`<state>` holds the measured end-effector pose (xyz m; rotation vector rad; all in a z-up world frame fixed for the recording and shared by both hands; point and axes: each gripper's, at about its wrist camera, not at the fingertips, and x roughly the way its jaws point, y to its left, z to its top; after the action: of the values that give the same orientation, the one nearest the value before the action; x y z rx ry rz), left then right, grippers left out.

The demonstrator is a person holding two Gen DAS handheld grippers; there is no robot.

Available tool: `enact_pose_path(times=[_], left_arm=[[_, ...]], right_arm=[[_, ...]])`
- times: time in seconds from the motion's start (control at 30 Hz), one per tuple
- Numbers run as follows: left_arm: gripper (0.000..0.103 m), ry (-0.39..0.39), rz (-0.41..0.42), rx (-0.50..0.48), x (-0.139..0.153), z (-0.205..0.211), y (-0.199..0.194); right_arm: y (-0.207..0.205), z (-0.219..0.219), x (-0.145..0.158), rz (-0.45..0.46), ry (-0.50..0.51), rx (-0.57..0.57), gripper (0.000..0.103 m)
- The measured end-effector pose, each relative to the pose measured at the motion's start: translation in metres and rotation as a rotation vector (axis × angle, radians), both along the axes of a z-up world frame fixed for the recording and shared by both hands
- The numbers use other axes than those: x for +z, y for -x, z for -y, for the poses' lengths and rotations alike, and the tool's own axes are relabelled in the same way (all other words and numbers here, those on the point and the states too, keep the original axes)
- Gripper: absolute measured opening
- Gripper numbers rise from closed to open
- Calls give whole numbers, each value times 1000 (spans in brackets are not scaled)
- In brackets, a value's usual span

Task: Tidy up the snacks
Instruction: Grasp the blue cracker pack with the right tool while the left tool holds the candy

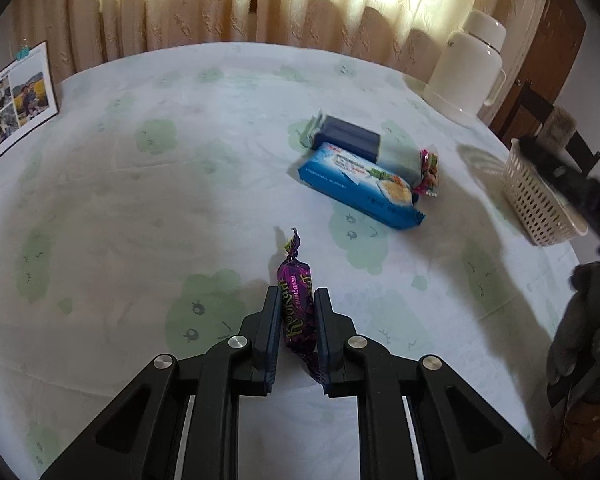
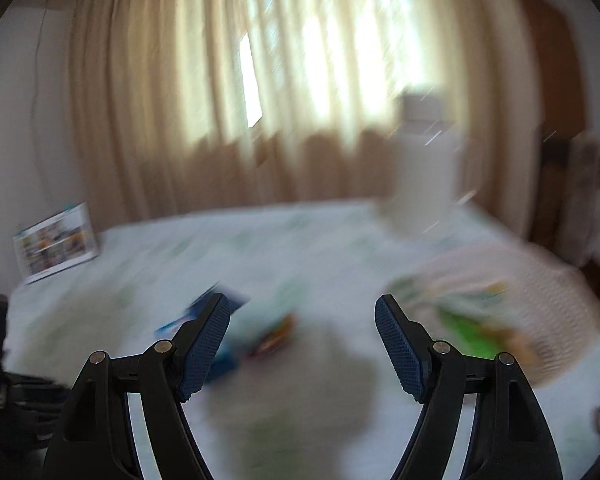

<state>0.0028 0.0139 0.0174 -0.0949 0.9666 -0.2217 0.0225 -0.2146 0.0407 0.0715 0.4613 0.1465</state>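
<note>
My left gripper (image 1: pixel 298 296) is shut on a purple wrapped candy (image 1: pixel 295 280), which stands upright between the pads just above the tablecloth. Farther back lie a blue snack packet (image 1: pixel 352 184), a dark blue pack (image 1: pixel 348 136) behind it, and a small pink candy (image 1: pixel 430 172). A white plastic basket (image 1: pixel 536 200) sits at the right edge. In the blurred right wrist view my right gripper (image 2: pixel 302 312) is open with nothing between its pads. The basket (image 2: pixel 556 292) lies to its right with green snacks (image 2: pixel 468 332) inside, and the blue packet (image 2: pixel 216 304) to its left.
A white thermos jug (image 1: pixel 468 68) stands at the back right of the round table (image 1: pixel 180 160). A photo card (image 1: pixel 12 108) leans at the back left. A gloved hand (image 1: pixel 584 320) and a dark blurred shape over the basket show at the right. Curtains hang behind.
</note>
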Motion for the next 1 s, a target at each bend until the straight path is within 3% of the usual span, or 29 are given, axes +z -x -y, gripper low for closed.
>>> enact_pose_path(times=[0.07,0.17,0.57,1.0], left_arm=[[14,-3,21,18,4,-3,1],[14,-2,45,42,11,-9,3],[14,20,89,72,24,-21,8],[14,36,87,79,27,-26,10]], right_arm=[[-17,-5,-11,-98,-46,92,76],[-33,-17,-24,-166,-39,153,76],[-73,-68,-39,-270,-54,330,76],[-85,-86,-63,-374,-62,392,75]])
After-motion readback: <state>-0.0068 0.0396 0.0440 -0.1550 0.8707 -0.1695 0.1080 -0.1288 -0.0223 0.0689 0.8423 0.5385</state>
